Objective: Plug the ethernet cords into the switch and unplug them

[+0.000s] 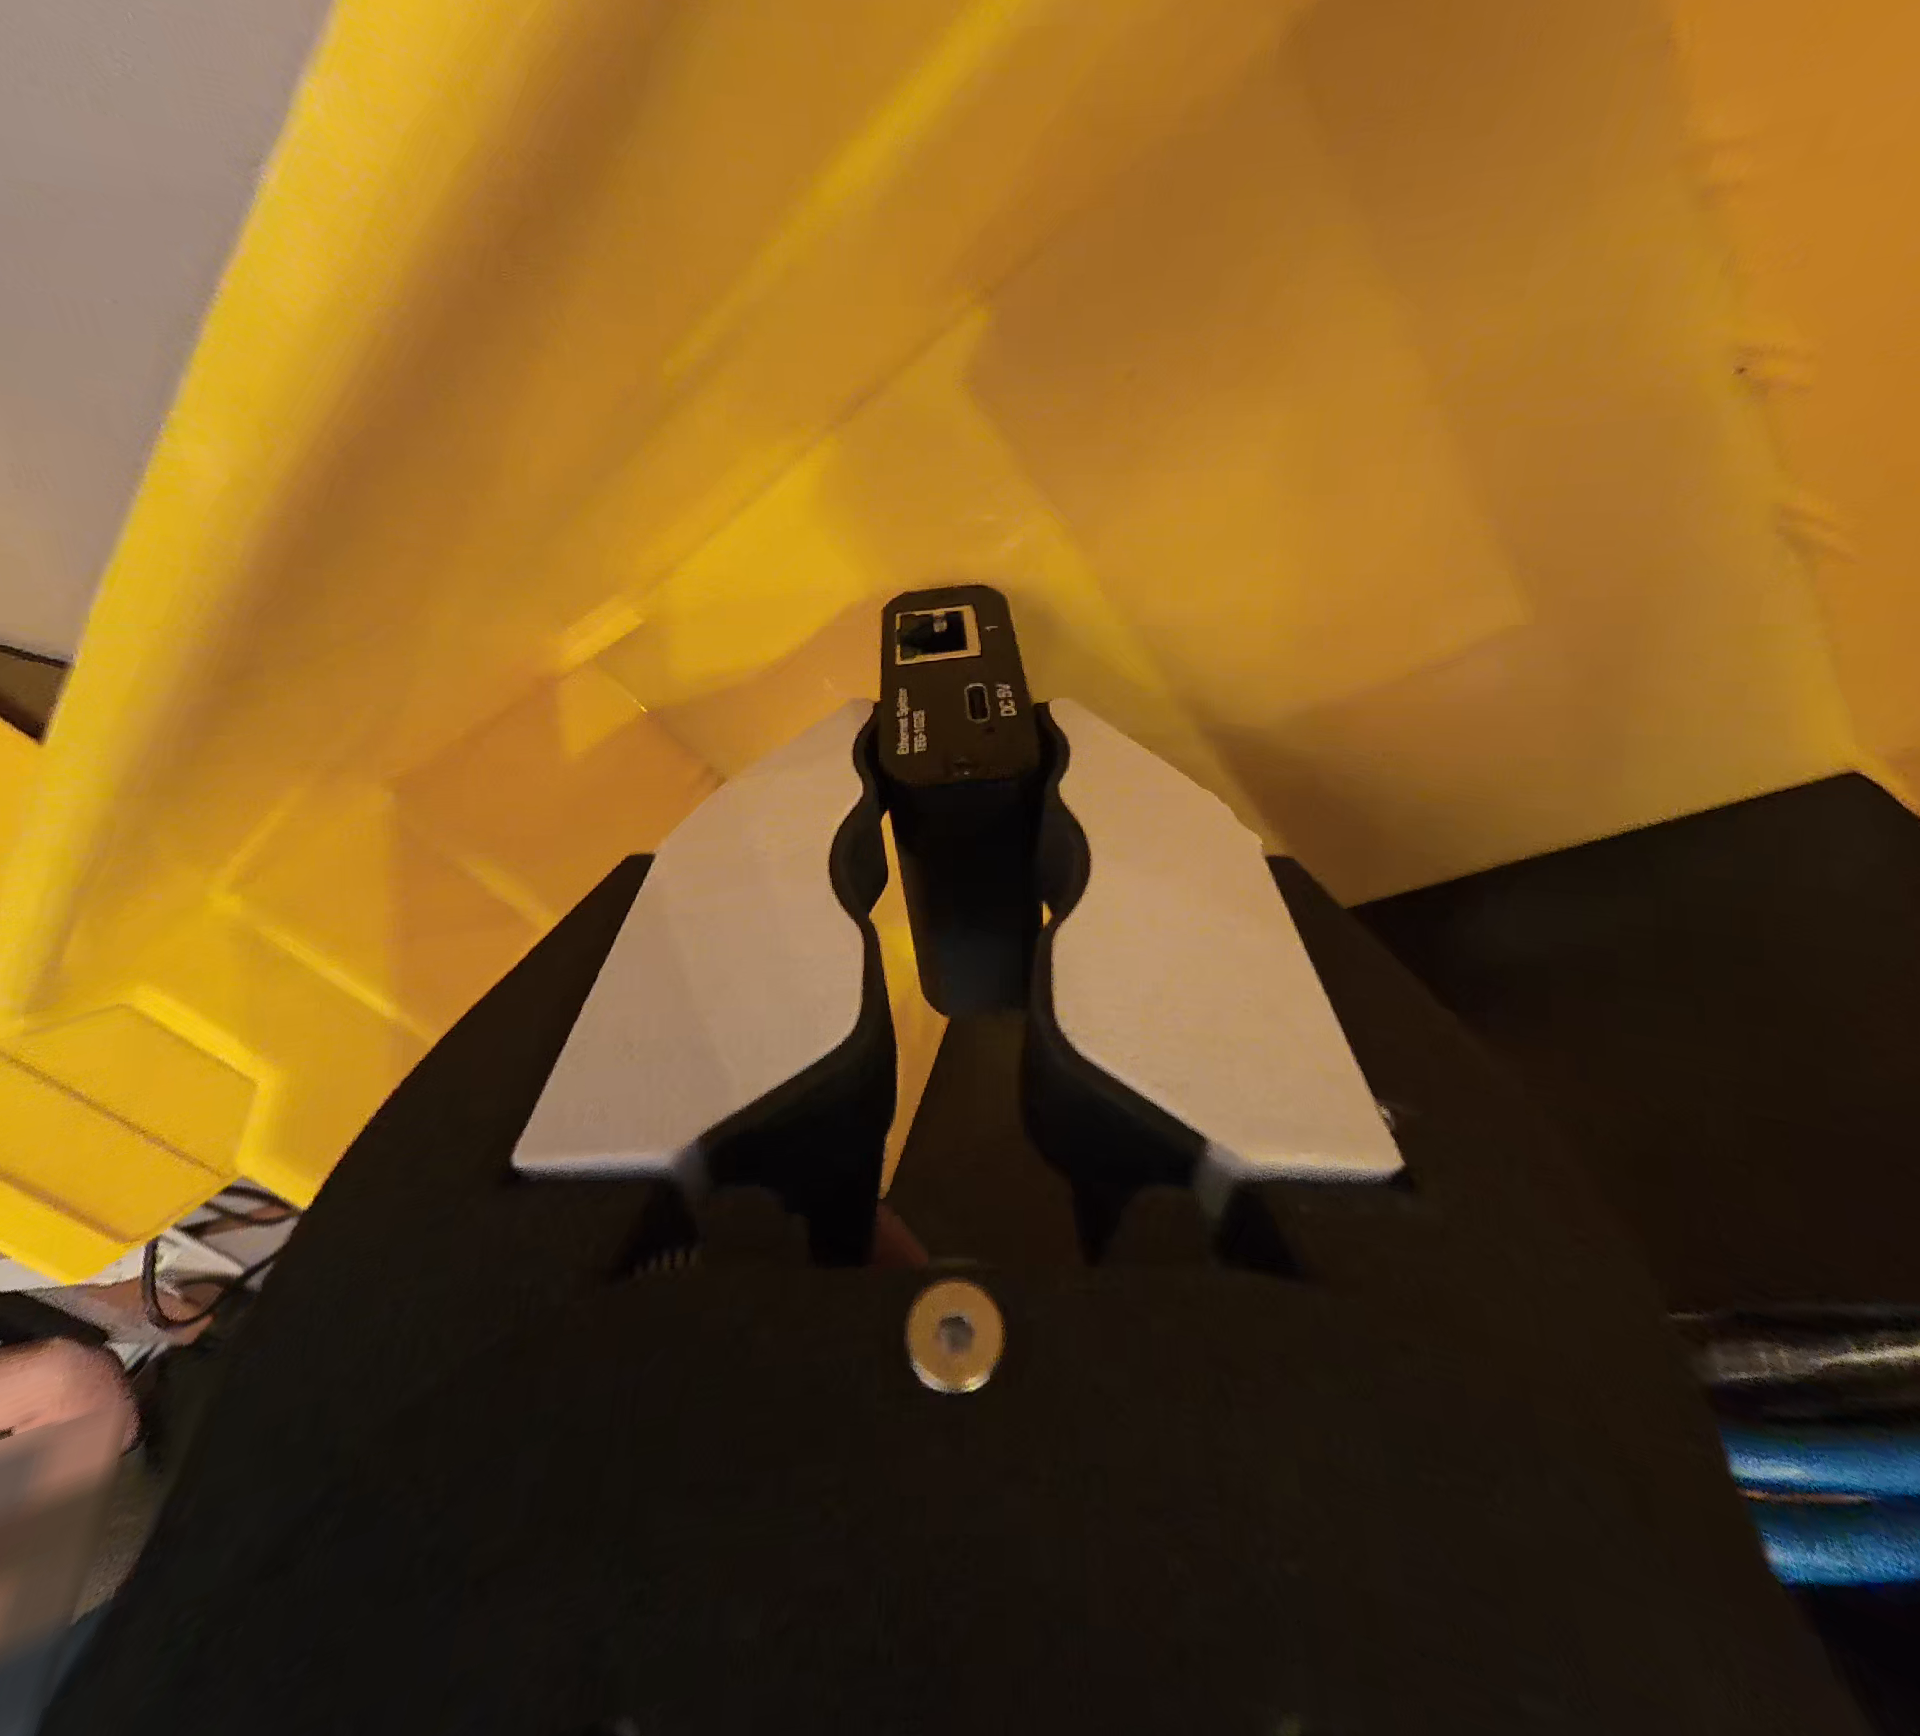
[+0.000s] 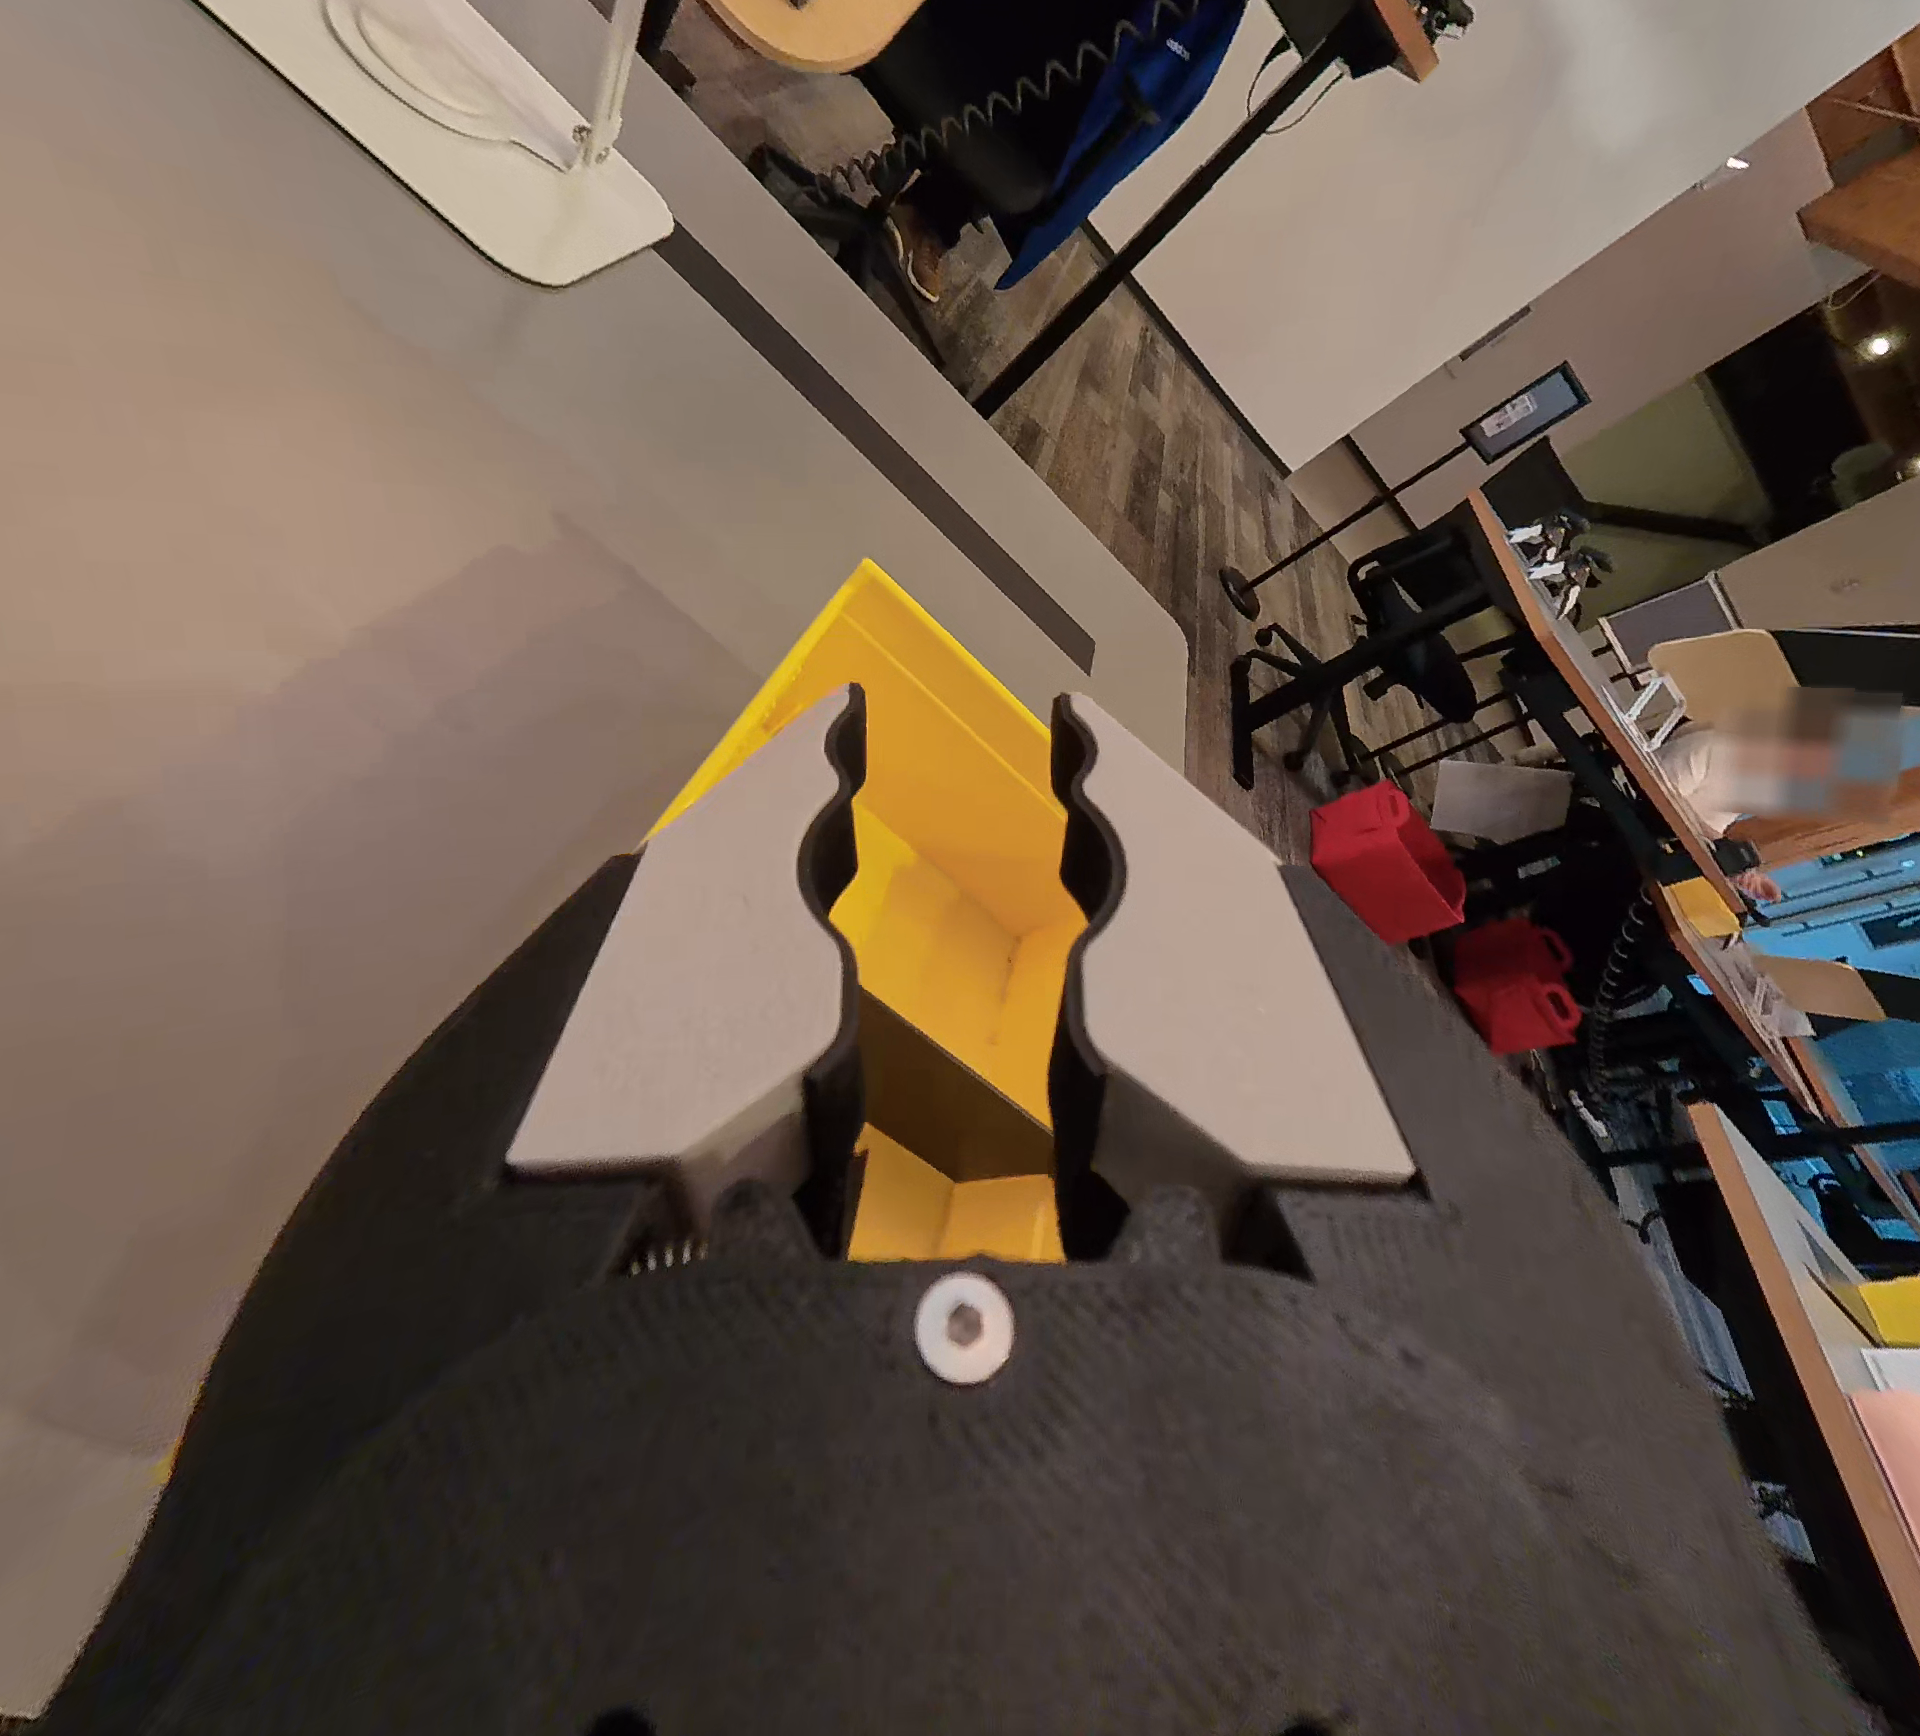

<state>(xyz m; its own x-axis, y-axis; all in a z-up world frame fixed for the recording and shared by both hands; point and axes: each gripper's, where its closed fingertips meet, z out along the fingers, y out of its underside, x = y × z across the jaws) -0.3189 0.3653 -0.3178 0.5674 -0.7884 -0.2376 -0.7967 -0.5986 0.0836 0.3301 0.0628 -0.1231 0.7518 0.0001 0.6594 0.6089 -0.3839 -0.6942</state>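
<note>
In the left wrist view my left gripper (image 1: pixel 958 730) is shut on the switch (image 1: pixel 956 689), a small black box held upright between the fingertips. Its end face shows one empty network port and a small oval port. Close behind it is a big yellow bin (image 1: pixel 831 284), blurred. In the right wrist view my right gripper (image 2: pixel 958 720) is open and empty, its fingers apart over the inside of the yellow bin (image 2: pixel 935 907) on the grey table (image 2: pixel 312 595). No ethernet cord shows clearly in either view.
A white stand base (image 2: pixel 364 45) sits on the table at far left. Beyond the table edge are floor, desks, office chairs (image 2: pixel 1382 647) and red bins (image 2: pixel 1382 865). In the left wrist view something blue (image 1: pixel 1829 1510) lies at the lower right and a dark surface (image 1: pixel 1662 1011) lies to the right.
</note>
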